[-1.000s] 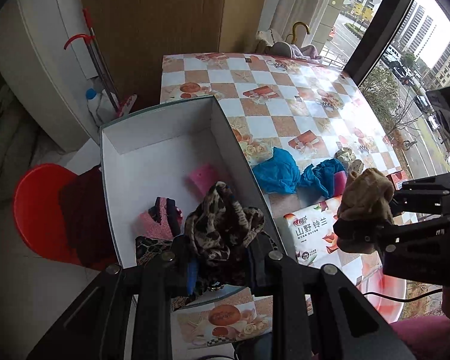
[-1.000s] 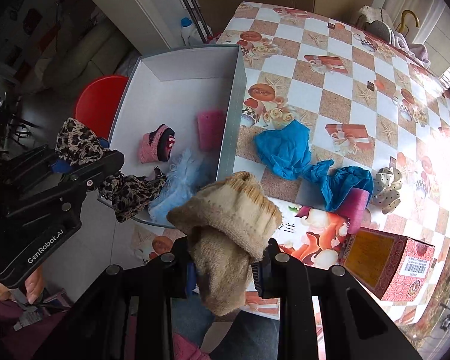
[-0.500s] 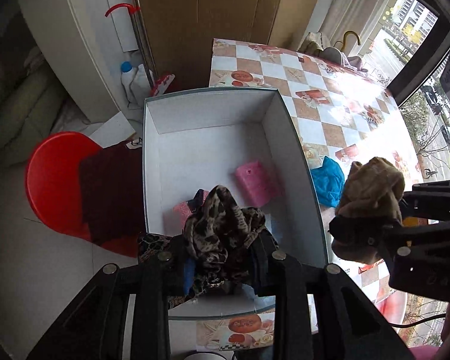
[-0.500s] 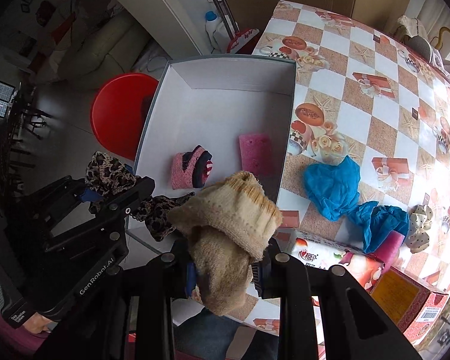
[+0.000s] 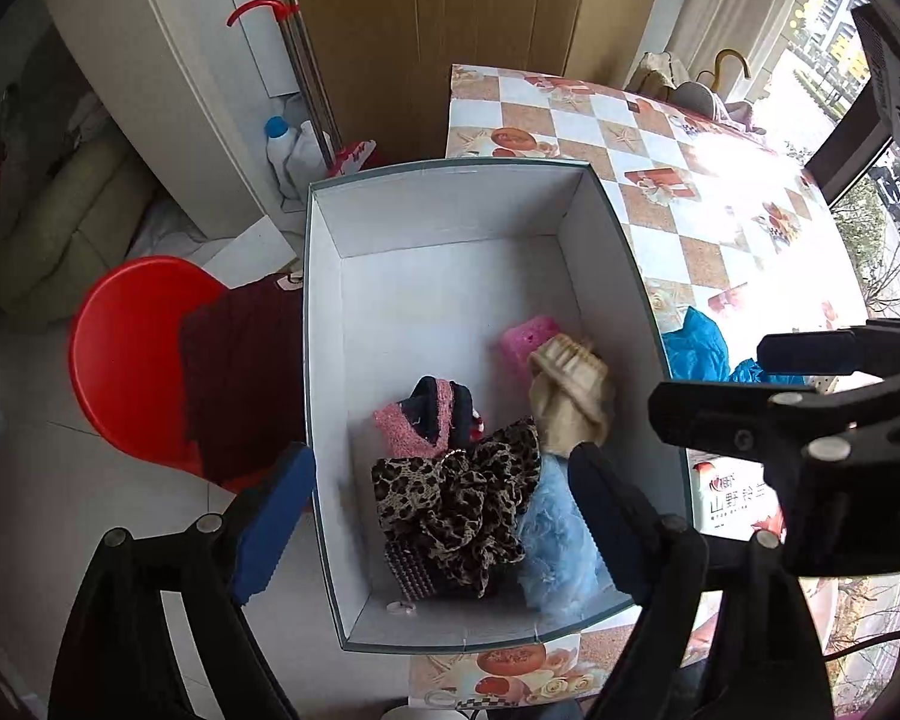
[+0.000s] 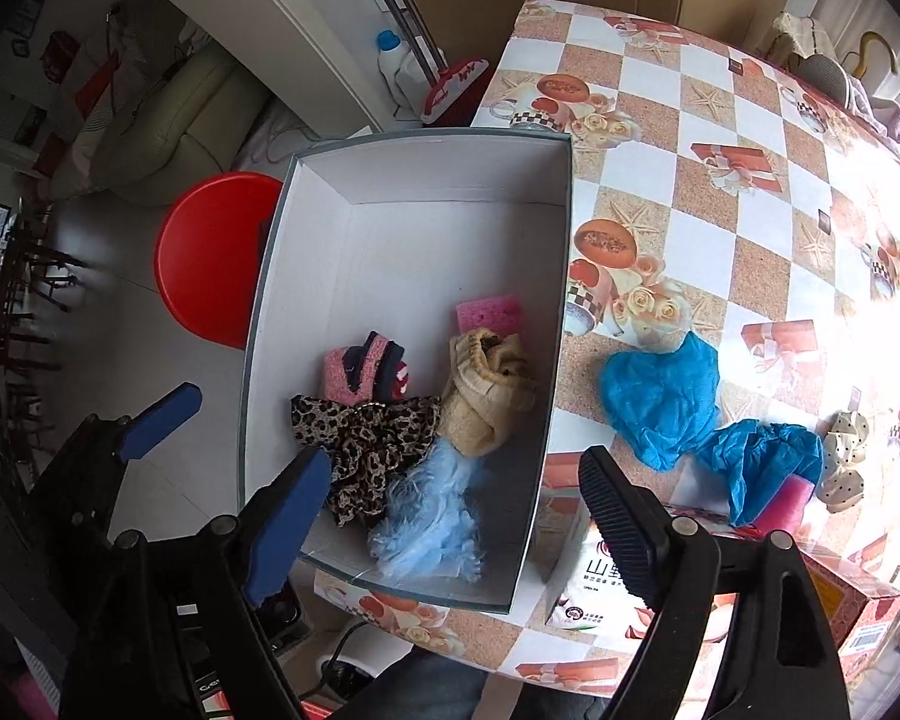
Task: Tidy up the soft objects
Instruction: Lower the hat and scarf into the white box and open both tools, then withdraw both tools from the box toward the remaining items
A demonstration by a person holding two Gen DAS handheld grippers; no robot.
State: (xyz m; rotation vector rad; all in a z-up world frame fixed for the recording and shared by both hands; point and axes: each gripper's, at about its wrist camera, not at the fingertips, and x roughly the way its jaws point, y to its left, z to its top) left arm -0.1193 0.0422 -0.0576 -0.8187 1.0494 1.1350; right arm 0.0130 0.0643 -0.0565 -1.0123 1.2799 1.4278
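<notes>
Both tongs hang released above the white box [image 5: 324, 324]: the left gripper [image 5: 438, 516] and the right gripper [image 6: 450, 516] have their jaws spread wide with nothing between them. Half a second ago each was clenched on a piece; now the leopard-print cloth [image 5: 456, 498] lies in the box's near end, and the beige sock [image 6: 486, 396] sits just beyond it, touching the pink sponge [image 6: 489, 313]. That puts 2 more soft items away, beside the pink-and-navy sock [image 5: 432, 414] and the fluffy blue piece [image 6: 432, 522]. Outside the box, to its right on the checkered table [image 6: 660, 90], 2 blue cloths [image 6: 666, 390] and a spotted item [image 6: 846, 462] lie unsorted, so those look like the next pickups
</notes>
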